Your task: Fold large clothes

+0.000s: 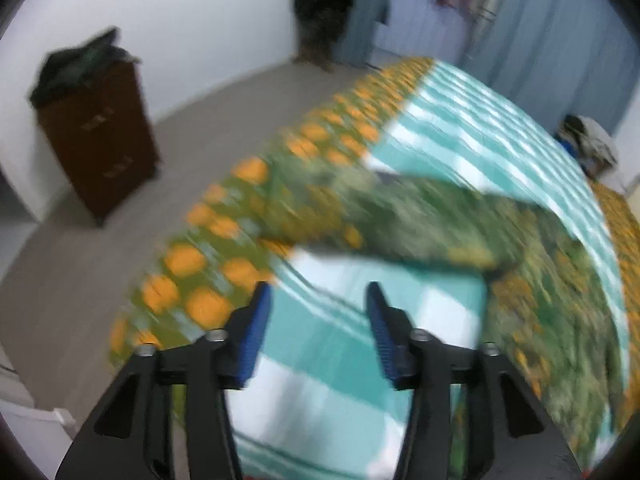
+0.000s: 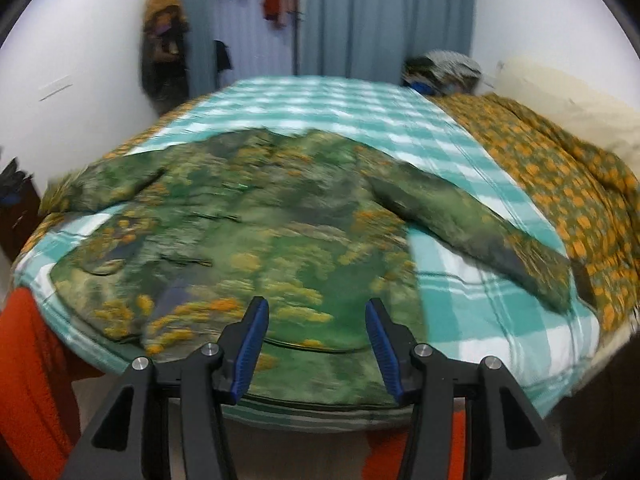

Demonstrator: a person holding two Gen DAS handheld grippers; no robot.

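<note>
A large green garment with yellow-orange flower print [image 2: 256, 216] lies spread flat on a bed with a teal and white checked sheet [image 2: 328, 100]. Its two long sleeves stretch out to the left [image 2: 108, 188] and right [image 2: 480, 228]. My right gripper [image 2: 316, 304] is open and empty, above the garment's near hem. In the left wrist view one sleeve [image 1: 408, 220] crosses the checked sheet [image 1: 460, 120], and the garment's body [image 1: 560, 320] lies at the right. My left gripper [image 1: 318, 288] is open and empty above the sheet, short of the sleeve. Both views are motion-blurred.
A green and orange patterned blanket [image 2: 560, 168] lies along the bed's right side and also its left edge [image 1: 208, 256]. A pile of clothes [image 2: 444, 68] sits at the far corner. A dark wooden cabinet [image 1: 96, 140] stands by the wall. An orange cloth [image 2: 28, 360] hangs at the bed's near-left corner.
</note>
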